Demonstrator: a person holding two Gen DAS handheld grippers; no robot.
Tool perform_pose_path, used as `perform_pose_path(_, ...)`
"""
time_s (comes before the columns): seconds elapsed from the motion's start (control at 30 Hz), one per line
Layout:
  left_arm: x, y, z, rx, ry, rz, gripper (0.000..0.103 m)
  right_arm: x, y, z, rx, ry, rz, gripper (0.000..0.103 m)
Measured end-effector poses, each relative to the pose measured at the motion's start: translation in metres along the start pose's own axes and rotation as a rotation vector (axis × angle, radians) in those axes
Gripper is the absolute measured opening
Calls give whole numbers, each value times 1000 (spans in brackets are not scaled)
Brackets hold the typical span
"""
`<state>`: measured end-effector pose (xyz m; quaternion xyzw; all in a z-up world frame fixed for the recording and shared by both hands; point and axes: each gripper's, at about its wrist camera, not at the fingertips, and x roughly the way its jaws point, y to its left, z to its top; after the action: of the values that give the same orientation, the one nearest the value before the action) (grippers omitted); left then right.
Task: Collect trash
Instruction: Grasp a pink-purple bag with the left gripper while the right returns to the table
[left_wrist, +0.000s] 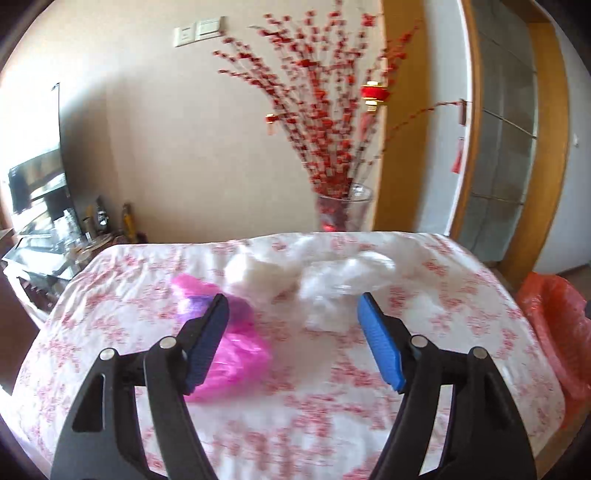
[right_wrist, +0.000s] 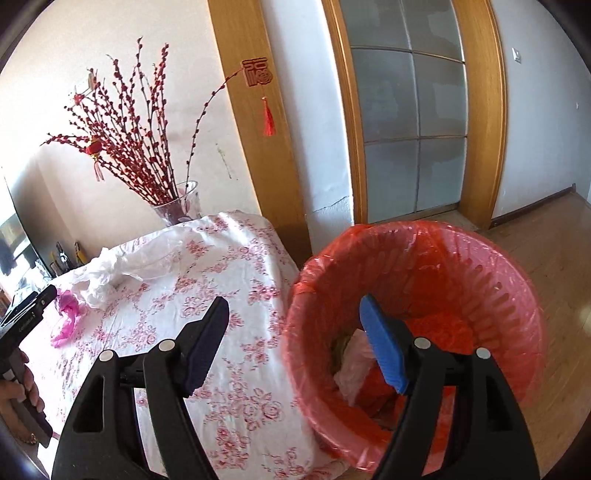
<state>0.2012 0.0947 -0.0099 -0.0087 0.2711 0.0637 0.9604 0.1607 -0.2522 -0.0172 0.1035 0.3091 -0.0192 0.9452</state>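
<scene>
Currently both tools read wide with nothing between the pads. My left tool (left_wrist: 291, 341) hangs over the table (left_wrist: 332, 406), which wears a white cloth printed with pink flowers; the left wrist view is motion-blurred, so fine detail there is soft. Trash on the cloth: a crumpled magenta plastic bag (left_wrist: 236, 354) sits just under and beside the left finger (left_wrist: 207, 343), partly hidden by it, and I can't tell whether they touch. A heap of crumpled white plastic (left_wrist: 332, 280) lies past the fingertips toward the table's far edge, apart from both pads. My right tool (right_wrist: 293, 341) straddles the table's edge: its dark finger (right_wrist: 203, 347) is over the cloth, its blue pad (right_wrist: 382, 350) over the mouth of the pink trash bin (right_wrist: 509, 295). The bin stands on the wood floor (right_wrist: 554, 258) right against the table and is lined with a red bag (right_wrist: 424, 258); pale crumpled plastic (right_wrist: 354, 365) lies inside near the bottom. From the right wrist view I also see a person's hand (right_wrist: 22, 391) on the left tool's handle at the frame's left edge. Behind the table: a glass vase (right_wrist: 181, 203) of red-bud branches, and a frosted glass door (right_wrist: 410, 122) in a wood frame.
</scene>
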Motion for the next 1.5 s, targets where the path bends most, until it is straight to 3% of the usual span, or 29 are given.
perform_pose_path(0.07,12,25,2,-25,19,60,72,5,15,-1,-7,-7,9,79)
perform_pose_path(0.2,37,48,6,-36,72,98,72,14,44,0,-37,-34,1,85)
perform_pose_path(0.47,75,57,7,-72,153,73,72,33,81,2,-75,-27,43,85)
perform_pose_path(0.77,86,59,1,-96,216,-6,71,48,106,-3,-112,9,83,85)
perform_pose_path(0.83,89,60,0,-102,226,-15,68,49,111,-4,-123,10,89,85)
perform_pose_path(0.93,90,59,0,-102,238,-26,53,49,115,-4,-133,10,97,85)
perform_pose_path(1.07,88,60,-2,-105,235,-37,43,49,119,-2,-138,7,102,85)
perform_pose_path(1.37,65,84,-5,-107,193,5,42,57,153,10,-148,4,164,85)
perform_pose_path(1.5,55,97,-4,-117,171,23,42,78,184,20,-145,42,205,74)
